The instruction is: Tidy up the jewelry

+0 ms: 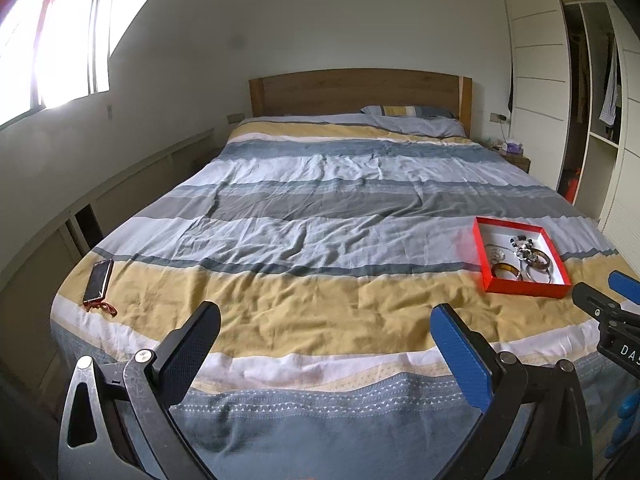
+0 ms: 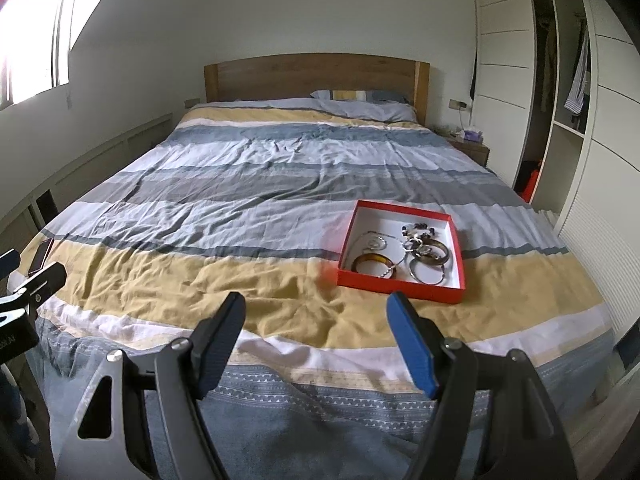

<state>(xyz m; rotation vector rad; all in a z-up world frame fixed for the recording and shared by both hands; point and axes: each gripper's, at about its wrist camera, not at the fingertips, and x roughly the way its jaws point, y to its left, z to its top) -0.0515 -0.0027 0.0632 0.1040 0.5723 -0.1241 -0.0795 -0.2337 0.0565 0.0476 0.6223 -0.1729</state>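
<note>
A red tray [image 2: 400, 282] with a white inside lies on the striped bedspread, at the right in the left wrist view [image 1: 480, 256]. In it lie an amber bangle [image 2: 374, 261], a brown bangle [image 2: 434, 249], silver hoops [image 2: 430, 272], a dark bead bracelet [image 2: 420, 230] and thin chains [image 2: 374, 242]. My right gripper [image 2: 316, 312] is open and empty, above the bed's foot, short of the tray. My left gripper [image 1: 326, 326] is open and empty, well left of the tray. The right gripper's tips show at the right edge of the left view [image 1: 600, 292].
A phone [image 1: 98, 282] with a red strap lies near the bed's left front corner. The bed [image 2: 240, 208] has a wooden headboard and a pillow at the far end. A white wardrobe [image 2: 592, 140] stands close on the right. A low wall ledge runs along the left.
</note>
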